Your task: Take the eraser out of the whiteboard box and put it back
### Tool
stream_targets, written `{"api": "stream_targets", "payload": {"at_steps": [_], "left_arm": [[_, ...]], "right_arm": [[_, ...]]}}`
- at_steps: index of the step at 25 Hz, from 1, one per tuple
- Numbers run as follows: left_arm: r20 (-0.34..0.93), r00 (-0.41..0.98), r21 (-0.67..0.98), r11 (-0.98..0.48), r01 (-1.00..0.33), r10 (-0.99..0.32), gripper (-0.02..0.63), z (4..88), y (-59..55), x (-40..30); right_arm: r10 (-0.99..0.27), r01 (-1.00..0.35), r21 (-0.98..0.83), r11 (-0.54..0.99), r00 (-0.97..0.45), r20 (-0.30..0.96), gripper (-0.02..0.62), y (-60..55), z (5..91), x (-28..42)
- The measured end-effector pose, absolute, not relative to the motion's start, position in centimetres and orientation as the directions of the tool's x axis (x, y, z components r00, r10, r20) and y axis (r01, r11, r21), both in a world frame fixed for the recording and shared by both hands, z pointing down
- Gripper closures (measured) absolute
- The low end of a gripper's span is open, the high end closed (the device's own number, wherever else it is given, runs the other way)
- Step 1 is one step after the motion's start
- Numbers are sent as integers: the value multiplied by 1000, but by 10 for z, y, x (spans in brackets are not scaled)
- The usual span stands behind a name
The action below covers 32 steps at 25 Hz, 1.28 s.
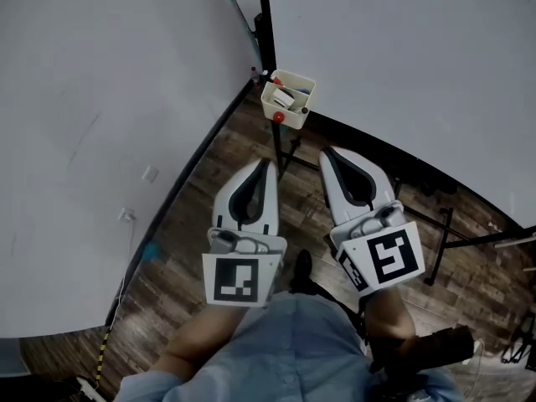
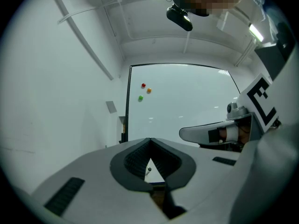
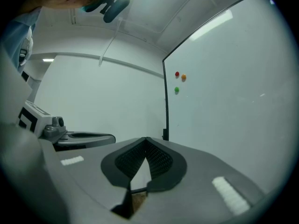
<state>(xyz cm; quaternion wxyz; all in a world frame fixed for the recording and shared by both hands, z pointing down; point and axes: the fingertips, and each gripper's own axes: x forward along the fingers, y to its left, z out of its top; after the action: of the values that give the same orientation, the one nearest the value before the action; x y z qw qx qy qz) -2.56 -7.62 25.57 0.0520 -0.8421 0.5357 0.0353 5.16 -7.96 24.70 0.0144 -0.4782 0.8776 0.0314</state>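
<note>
**Two closed grippers, one box ahead**

Left hand-held gripper (image 1: 265, 165) and right hand-held gripper (image 1: 328, 152) both have their jaws shut with nothing between them; each carries one cube with a black-and-white square marker; the whiteboard box (image 1: 293, 117) hangs beyond both, well apart; the eraser (image 1: 283, 98) lies inside it; three magnets (image 3: 177, 74), red, orange and green, sit on the whiteboard (image 3: 233, 106).
</note>
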Motion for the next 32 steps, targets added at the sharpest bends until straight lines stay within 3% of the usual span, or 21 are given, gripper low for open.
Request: {"api": "stream_targets", "payload": {"at_steps": [15, 32], "left_arm": [[-147, 345, -80, -337, -938, -927, 603, 236, -133, -15], [-158, 357, -27, -357, -934, -921, 603, 239, -210, -47]], "right_arm": [[-779, -783, 66, 619, -622, -76, 594, -148, 234, 58], [-783, -776, 111, 621, -622, 29, 592, -225, 254, 25]]}}
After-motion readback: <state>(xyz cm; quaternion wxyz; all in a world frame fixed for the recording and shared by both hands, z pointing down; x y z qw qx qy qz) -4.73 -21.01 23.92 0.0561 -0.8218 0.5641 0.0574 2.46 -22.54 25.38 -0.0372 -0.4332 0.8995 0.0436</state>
